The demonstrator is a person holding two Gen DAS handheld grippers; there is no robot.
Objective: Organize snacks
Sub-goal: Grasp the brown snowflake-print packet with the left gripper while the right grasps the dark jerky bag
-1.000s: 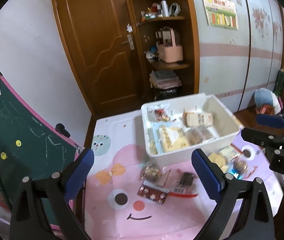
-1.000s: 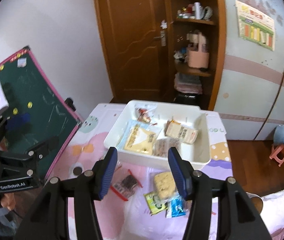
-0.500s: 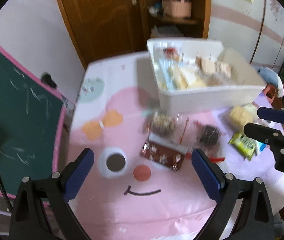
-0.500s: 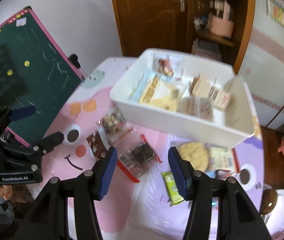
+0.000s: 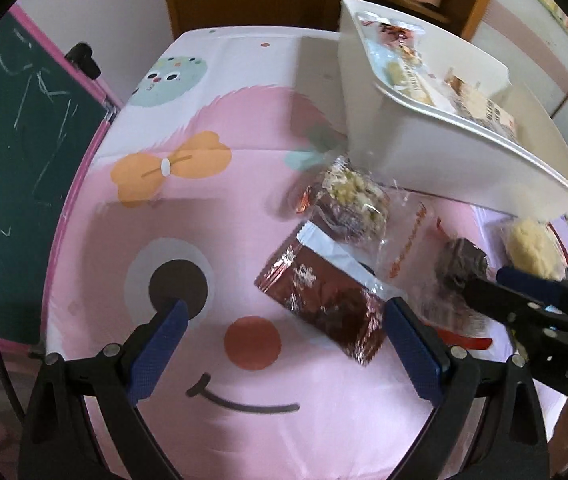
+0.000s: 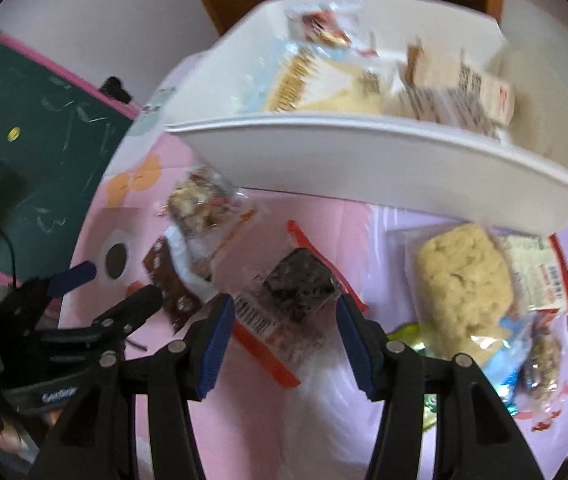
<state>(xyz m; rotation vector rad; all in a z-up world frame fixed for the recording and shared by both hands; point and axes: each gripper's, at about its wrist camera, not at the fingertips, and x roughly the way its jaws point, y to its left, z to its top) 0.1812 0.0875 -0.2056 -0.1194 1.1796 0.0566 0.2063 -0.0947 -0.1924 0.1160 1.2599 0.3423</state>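
A surface (image 5: pixel 96 360) covered by a pink cartoon cloth is seen under both cameras, with a green chalkboard (image 5: pixel 16 152) at nine o'clock. A white bin (image 6: pixel 364 168) stands at twelve to one o'clock in the right wrist view and is already loaded with several wrapped snacks, among them a pale wrapped cake (image 6: pixel 460 92). Loose packets lie on the cloth in front of the bin: a pale crumbly biscuit (image 6: pixel 460 276) at three o'clock, a maroon foil packet (image 5: pixel 320 300) near the centre of the left wrist view, a nut-topped cake (image 5: pixel 348 200) just beyond it toward the bin, and a dark brownie in clear wrap (image 6: pixel 296 292).

The right gripper (image 6: pixel 280 312) is held with its jaws about half open, and the brownie is framed between them, not yet pressed. The left gripper (image 5: pixel 284 320) is held with its jaws wide and empty; the maroon packet lies just inside its right-hand jaw.

The step in hand is judged to be the reach for loose snacks, with roughly half the sorting done. A final lowering is called for next, then a closing on the brownie's body rather than on its slippery wrap edge, and a lift over the bin wall.
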